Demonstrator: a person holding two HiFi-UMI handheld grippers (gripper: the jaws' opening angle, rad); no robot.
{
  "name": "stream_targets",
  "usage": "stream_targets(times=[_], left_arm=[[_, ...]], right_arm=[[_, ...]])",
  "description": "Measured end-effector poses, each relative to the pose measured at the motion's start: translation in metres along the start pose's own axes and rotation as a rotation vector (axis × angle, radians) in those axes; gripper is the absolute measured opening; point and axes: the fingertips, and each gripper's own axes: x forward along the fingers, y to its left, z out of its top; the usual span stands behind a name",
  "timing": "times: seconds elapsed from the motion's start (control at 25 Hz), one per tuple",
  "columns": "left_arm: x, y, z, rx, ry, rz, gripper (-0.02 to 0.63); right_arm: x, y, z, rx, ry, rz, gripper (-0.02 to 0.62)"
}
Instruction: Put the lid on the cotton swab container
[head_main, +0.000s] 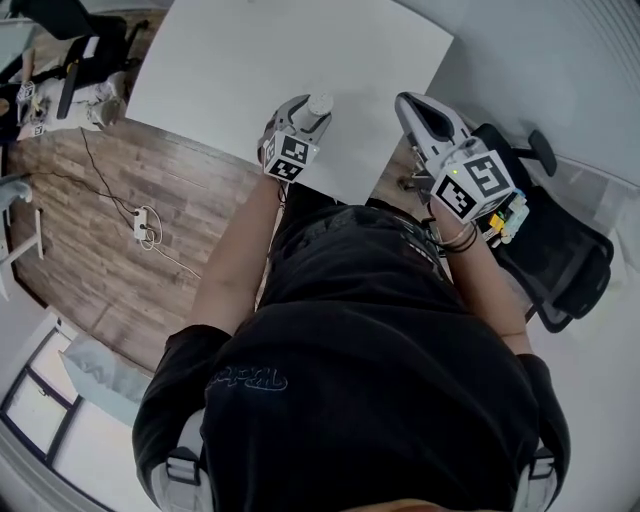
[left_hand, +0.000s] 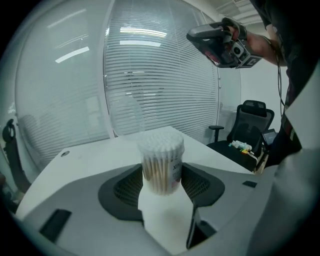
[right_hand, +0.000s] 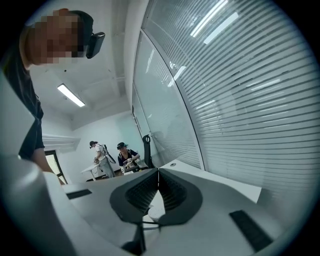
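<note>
Our left hand-held gripper (left_hand: 161, 187) clamps the uncapped cotton swab container (left_hand: 161, 160), our right hand-held gripper (right_hand: 158, 172) seemingly pinches the lid (right_hand: 156, 212); capping remains.

Clear plastic container (left_hand: 161, 170); matt white table (head_main: 300, 80); wood-grain floor (head_main: 170, 200).

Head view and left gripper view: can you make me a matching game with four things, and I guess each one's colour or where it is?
Things:
1. cotton swab container
2. table
3. office chair
4. floor

Descriptions:
A. black
B. brown wood
C. gripped between the jaws of the left gripper
D. big, flat and white

Pairs: 1-C, 2-D, 3-A, 4-B
</note>
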Motion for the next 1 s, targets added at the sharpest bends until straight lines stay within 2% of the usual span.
stream_targets(times=[0.32, 0.56, 0.8, 1.0], left_arm=[[-0.017, -0.030, 0.012, -0.010, -0.017, 0.045, 0.250], [-0.038, -0.057, 0.042, -0.095, -0.084, -0.029, 0.250], [-0.073, -0.072, 0.074, -0.061, -0.113, -0.046, 0.250], [-0.101, -0.091, 0.113, -0.048, -0.156, -0.098, 0.250]], right_arm=[[-0.026, 0.012, 0.010, -0.059, -0.018, 0.101, 0.023], [-0.036, 0.023, 0.014, -0.106, -0.008, 0.185, 0.023], [-0.036, 0.039, 0.025, -0.163, 0.004, 0.284, 0.023], [-0.032, 0.053, 0.036, -0.209, 0.036, 0.380, 0.023]])
